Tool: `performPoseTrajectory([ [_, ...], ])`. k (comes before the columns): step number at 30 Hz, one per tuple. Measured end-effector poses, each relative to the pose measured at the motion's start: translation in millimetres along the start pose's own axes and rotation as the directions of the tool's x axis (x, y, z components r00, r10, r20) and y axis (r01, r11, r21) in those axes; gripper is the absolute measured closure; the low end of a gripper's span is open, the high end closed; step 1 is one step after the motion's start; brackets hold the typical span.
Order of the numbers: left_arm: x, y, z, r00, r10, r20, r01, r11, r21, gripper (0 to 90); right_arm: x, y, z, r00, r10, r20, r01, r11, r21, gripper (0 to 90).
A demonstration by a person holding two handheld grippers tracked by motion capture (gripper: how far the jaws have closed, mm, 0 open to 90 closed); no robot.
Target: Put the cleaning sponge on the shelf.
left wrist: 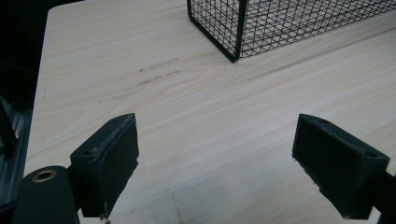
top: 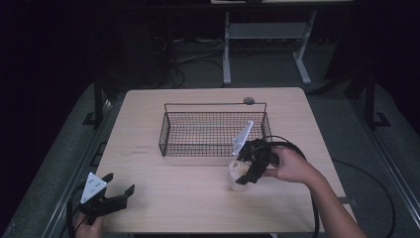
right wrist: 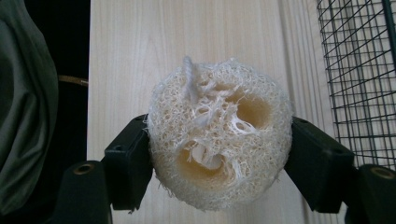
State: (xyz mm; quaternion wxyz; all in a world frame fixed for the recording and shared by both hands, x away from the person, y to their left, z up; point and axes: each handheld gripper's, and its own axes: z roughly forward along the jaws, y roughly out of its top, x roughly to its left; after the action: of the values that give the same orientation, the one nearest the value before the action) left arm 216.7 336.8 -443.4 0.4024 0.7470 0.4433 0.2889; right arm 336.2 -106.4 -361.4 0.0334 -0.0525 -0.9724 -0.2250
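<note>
One loofah (right wrist: 219, 135), one wire basket (top: 213, 130) and two grippers are at the desk (top: 173, 198). The loofah sits clamped between the right gripper's (right wrist: 219, 154) jaws, just off the basket's near right corner; the left gripper (left wrist: 217, 163) gapes empty at the desk's near left corner. In the high view the loofah is a dim blur half behind the gripper.

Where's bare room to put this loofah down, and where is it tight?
The wire basket floor looks bare. The table is also free left of the basket and across the front middle, between the left gripper and right gripper. It is tight at the basket's front right corner, where the loofah hangs.
</note>
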Motion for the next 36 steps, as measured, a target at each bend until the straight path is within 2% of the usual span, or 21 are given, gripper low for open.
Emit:
performPoseTrajectory([
  [18, 0.2, 0.0, 1.0, 1.0000, -0.003, -0.001, 0.003, 1.0000, -0.001, 13.7, -8.2, 11.5, -13.6, 0.9998, -0.016, 0.007, 0.016, 1.000, -0.018, 28.5],
  [36, -0.5, 0.5, 1.5, 1.0000, 0.007, 0.004, -0.007, 1.0000, 0.002, 13.7, -17.3, 14.8, -26.4, 0.9999, 0.003, 0.014, -0.002, 1.000, -0.020, 28.5],
])
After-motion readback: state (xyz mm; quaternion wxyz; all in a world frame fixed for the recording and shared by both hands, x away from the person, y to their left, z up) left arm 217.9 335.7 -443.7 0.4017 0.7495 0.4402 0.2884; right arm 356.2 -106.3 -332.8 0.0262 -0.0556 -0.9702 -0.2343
